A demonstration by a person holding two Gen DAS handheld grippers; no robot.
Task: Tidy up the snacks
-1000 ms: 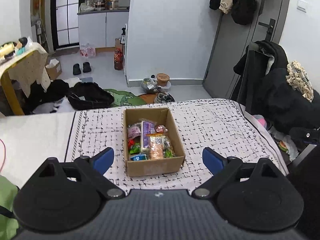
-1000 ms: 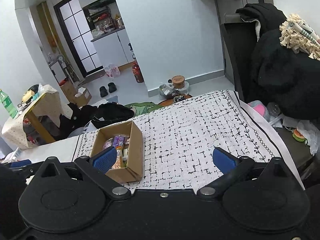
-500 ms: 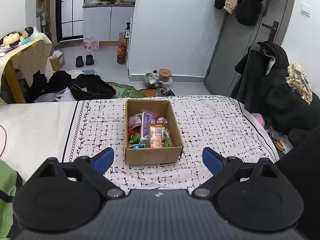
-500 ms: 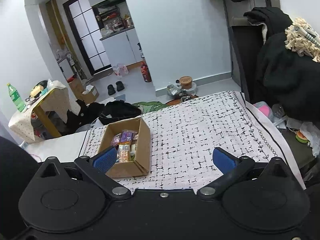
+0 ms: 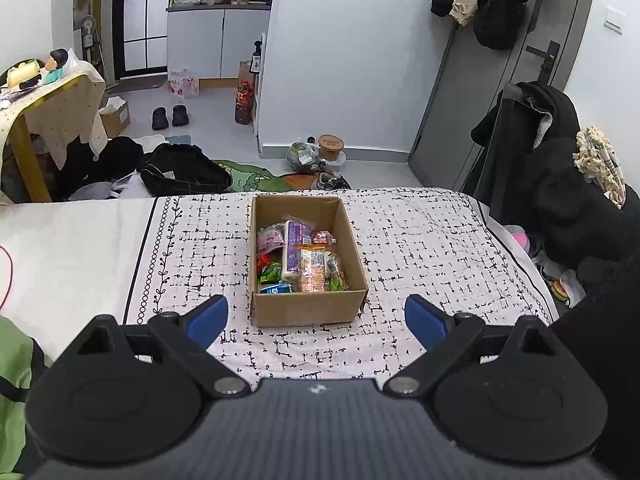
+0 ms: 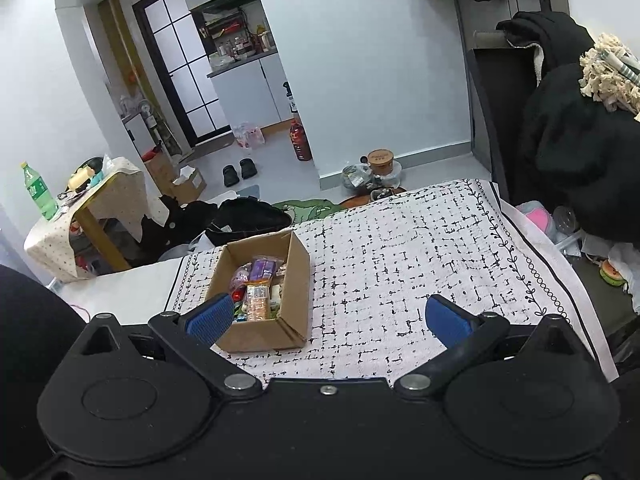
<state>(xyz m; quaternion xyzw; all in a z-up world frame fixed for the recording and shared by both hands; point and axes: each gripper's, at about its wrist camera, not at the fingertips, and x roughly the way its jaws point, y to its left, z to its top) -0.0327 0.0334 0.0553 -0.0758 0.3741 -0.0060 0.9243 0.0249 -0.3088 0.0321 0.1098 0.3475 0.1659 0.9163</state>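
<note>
An open cardboard box [image 5: 308,308] stands on the black-and-white patterned cloth [image 5: 420,248]. It holds several wrapped snacks [image 5: 304,260], among them a purple-and-white pack and an orange pack. My left gripper [image 5: 316,318] is open and empty, held back from the box's near side, jaws spread wider than the box. In the right wrist view the box [image 6: 264,332] lies to the lower left. My right gripper [image 6: 330,318] is open and empty, its left fingertip [image 6: 212,316] in front of the box's near left corner.
The cloth covers the right part of a white surface [image 5: 68,248]. A chair heaped with dark coats [image 5: 560,184] stands at the right edge. Bags and clothes [image 5: 180,172] lie on the floor beyond the far edge. A small cluttered table [image 6: 84,208] stands far left.
Both grippers have tilted and shifted slightly, so the box sits a little higher in the left view and further right in the right view. Both stay open and empty.
</note>
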